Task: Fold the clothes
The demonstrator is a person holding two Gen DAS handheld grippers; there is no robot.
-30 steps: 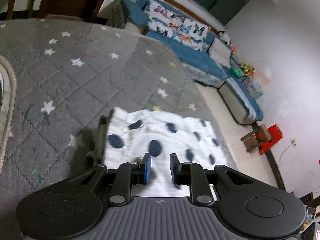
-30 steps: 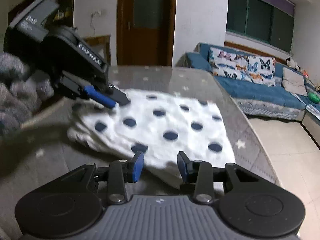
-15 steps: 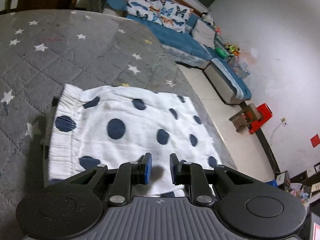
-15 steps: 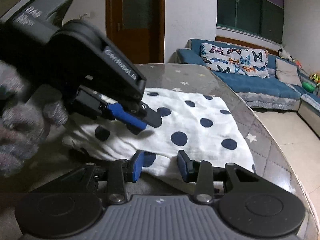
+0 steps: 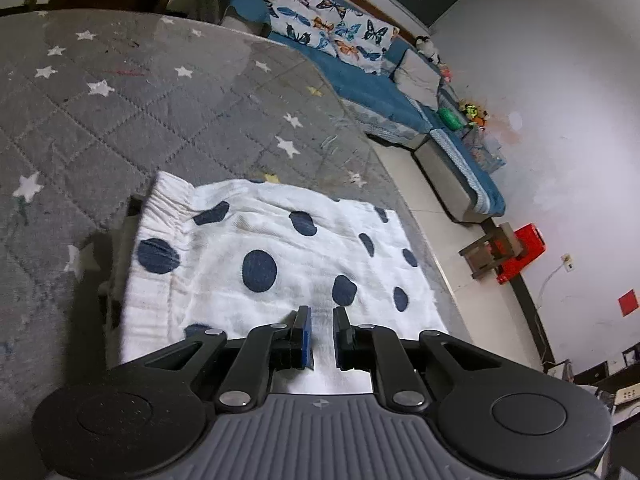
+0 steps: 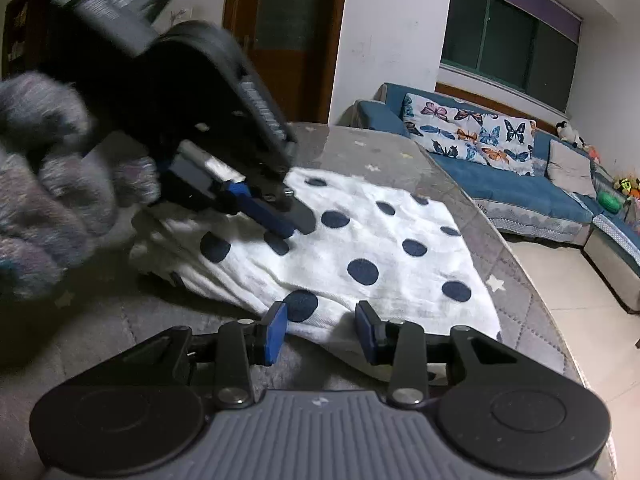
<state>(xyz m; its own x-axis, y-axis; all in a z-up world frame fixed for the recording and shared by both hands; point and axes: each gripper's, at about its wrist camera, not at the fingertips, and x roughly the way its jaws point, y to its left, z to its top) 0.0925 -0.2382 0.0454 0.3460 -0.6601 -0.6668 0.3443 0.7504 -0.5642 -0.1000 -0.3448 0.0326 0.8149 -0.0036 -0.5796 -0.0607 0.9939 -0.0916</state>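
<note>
A folded white cloth with navy dots (image 5: 224, 268) (image 6: 384, 240) lies flat on the grey star-quilted table cover (image 5: 120, 120). My left gripper (image 5: 320, 316) (image 6: 298, 226) hangs low over the cloth's near-left part, its jaws nearly together and shut with nothing pinched that I can see. A grey-gloved hand (image 6: 48, 208) holds it. My right gripper (image 6: 322, 316) stands open at the cloth's near hem. The hem lies between and below its blue pads (image 6: 276, 330), which do not press on it.
The table's curved edge (image 5: 404, 216) runs just right of the cloth, with tiled floor beyond. A blue sofa with butterfly cushions (image 5: 332, 36) (image 6: 480, 140) stands along the far wall. A red crate and a small stool (image 5: 516, 248) sit on the floor.
The left gripper has come in over the cloth toward the right gripper, and its jaws have narrowed. The right gripper has stayed at the near hem.
</note>
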